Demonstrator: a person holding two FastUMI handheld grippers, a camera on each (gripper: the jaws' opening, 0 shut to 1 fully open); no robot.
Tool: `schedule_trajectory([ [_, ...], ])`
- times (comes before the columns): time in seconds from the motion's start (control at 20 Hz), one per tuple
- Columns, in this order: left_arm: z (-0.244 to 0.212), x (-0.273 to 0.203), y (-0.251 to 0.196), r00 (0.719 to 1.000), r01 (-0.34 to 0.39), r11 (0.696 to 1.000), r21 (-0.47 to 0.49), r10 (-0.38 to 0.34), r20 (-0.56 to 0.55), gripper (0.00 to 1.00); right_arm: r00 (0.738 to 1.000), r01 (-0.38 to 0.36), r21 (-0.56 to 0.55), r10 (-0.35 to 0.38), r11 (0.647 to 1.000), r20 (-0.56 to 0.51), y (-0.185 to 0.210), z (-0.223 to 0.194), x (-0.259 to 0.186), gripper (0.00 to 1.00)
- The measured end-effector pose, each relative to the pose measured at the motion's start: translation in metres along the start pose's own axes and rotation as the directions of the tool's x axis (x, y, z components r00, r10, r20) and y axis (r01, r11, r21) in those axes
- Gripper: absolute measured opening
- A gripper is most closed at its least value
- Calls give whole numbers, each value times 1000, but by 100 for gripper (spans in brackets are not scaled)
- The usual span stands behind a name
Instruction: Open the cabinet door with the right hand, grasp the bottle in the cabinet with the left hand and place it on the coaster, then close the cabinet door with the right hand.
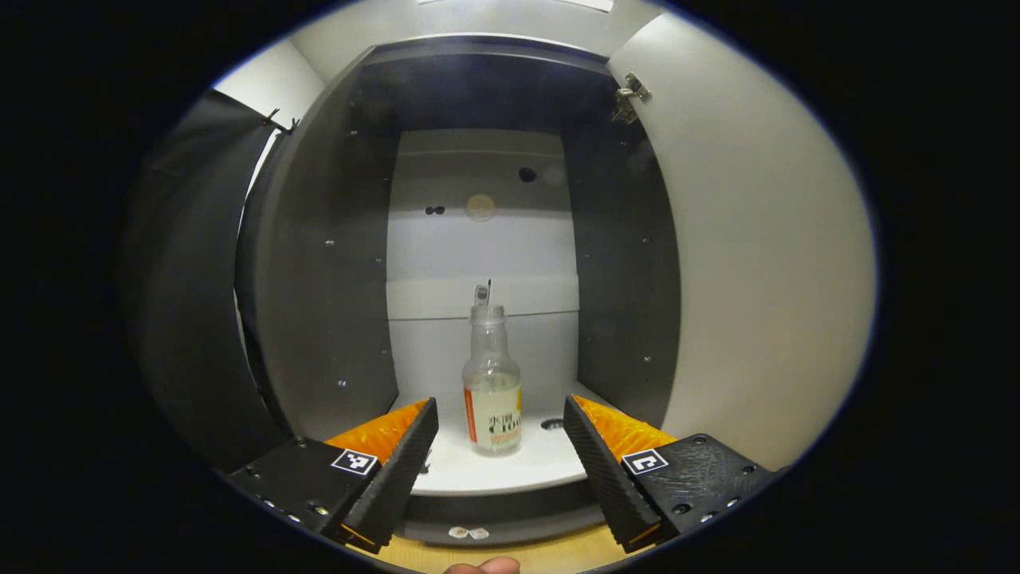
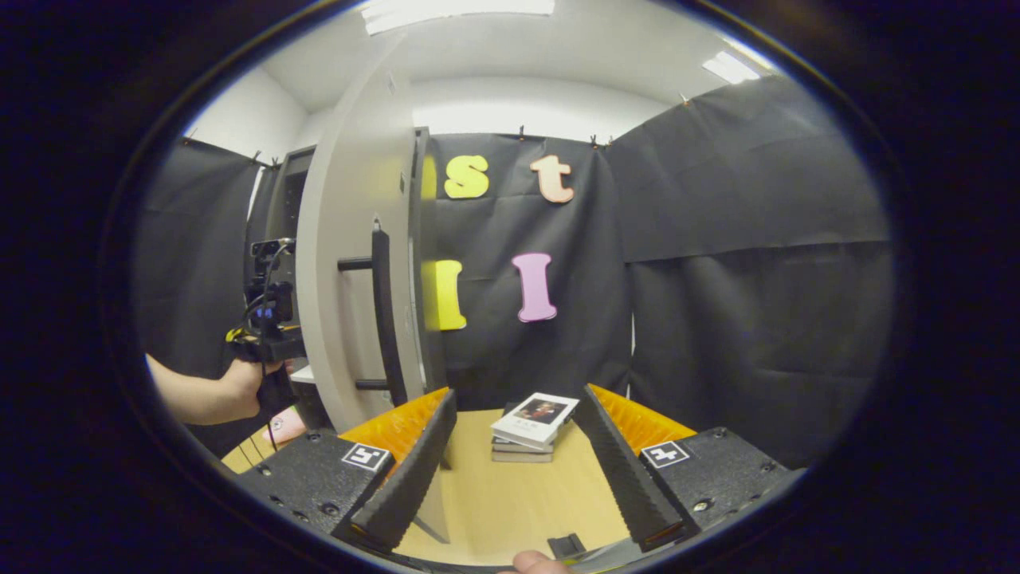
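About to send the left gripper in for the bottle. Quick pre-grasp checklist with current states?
1. Cabinet door swung open: ok.
2. Bottle upright on the cabinet floor: ok.
3. Left gripper open, wider than the bottle: ok.
4. Bottle centred between its fingers: ok.
5. Right gripper open, off the door handle: ok.
6. Coaster free for placing: cannot tell.

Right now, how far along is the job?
Done: the white cabinet door stands swung open. In hand: the left gripper, open, faces the clear glass bottle with an orange label on the cabinet floor, not yet around it. The right gripper is open, off the door. Left: grasping, placing on the coaster, closing.
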State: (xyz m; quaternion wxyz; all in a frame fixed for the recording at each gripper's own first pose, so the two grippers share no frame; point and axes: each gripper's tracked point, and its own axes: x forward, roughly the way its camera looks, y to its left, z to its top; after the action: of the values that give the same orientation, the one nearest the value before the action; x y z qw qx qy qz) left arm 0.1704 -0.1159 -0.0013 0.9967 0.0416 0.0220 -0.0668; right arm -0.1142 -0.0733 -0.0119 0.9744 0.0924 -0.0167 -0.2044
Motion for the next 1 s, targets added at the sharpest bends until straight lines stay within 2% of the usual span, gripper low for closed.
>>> schedule_trajectory([
  [0.15,4,45,5,999,-46,999,20,46,9,96,998,56,15,-56,998,-15,-13,-1,-9,96],
  [0.2,6,58,6,998,-57,998,33,57,18,96,997,74,20,-74,997,-4,-17,3,-11,100],
  [0.25,6,69,7,998,-63,997,45,62,19,100,996,90,21,-90,996,9,-21,8,-12,100],
  [0.3,3,81,9,998,-68,996,53,67,14,96,994,106,13,-106,994,16,-23,11,-13,96],
  [0.35,-1,89,11,997,-78,996,53,78,10,96,992,122,3,-122,993,18,-27,10,-14,100],
  [0.45,-9,104,16,996,-90,994,56,90,0,96,991,136,-4,-136,991,15,-29,10,-14,100],
  [0.5,-15,110,18,995,-95,994,51,96,-12,96,990,138,-5,-138,990,10,-29,9,-14,96],
  [0.7,-30,127,14,998,-52,998,-21,51,-46,94,992,129,-13,-129,992,-8,-30,10,-6,96],
  [0.75,-29,125,15,998,-46,998,-34,45,-45,67,993,120,-17,-120,993,-9,-28,12,-2,96],
  [0.8,-29,124,13,998,-41,998,-45,39,-50,76,994,110,-24,-110,994,-9,-27,14,2,96],
  [0.9,-27,121,15,997,-48,998,-37,46,-58,76,997,82,-44,-82,996,-2,-21,19,9,96],
  [0.95,-24,119,17,997,-61,998,-35,59,-55,76,998,68,-51,-68,996,1,-19,19,12,100],
  [1.0,-17,114,18,997,-64,997,-38,63,-38,74,999,54,-51,-54,997,2,-17,19,16,96],
])
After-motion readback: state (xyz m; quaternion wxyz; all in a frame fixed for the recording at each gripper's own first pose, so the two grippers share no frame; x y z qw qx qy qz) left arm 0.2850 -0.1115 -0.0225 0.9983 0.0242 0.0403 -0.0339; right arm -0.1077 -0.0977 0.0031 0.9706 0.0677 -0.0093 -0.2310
